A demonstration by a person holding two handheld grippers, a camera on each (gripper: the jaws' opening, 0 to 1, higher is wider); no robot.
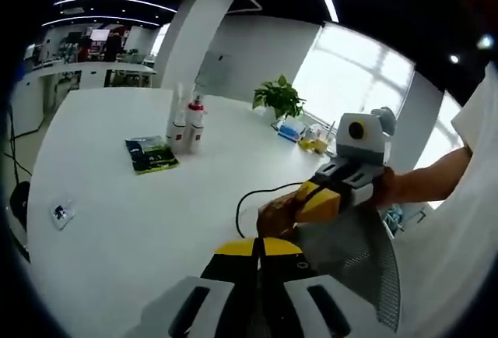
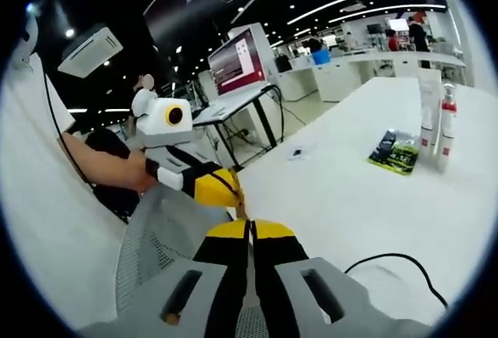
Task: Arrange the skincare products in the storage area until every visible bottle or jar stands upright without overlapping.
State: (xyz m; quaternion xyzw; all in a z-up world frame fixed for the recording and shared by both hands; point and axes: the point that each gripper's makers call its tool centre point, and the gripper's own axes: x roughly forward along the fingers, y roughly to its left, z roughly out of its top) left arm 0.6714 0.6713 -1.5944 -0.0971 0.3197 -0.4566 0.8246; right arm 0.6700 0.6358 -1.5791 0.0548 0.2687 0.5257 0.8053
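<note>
Two white tubes and a red-capped bottle point(image 1: 187, 124) stand upright together far out on the white table point(image 1: 117, 221); in the right gripper view this bottle group point(image 2: 436, 120) is at the right edge. A dark green packet point(image 1: 152, 153) lies flat beside them, and the packet point(image 2: 395, 151) lies left of the bottles there. My left gripper point(image 1: 258, 248) is shut with nothing between its jaws, over the table's near edge. My right gripper point(image 2: 250, 229) is shut too, also on nothing. Both tips nearly meet: the right gripper point(image 1: 274, 217) comes in from the right, the left gripper point(image 2: 233, 194) from the left.
A black cable point(image 1: 253, 198) loops on the table near the grippers. A grey mesh chair back point(image 1: 350, 252) stands beside the near edge. A small tag point(image 1: 61, 212) lies at the left. A potted plant point(image 1: 278, 96) and clutter sit at the far end.
</note>
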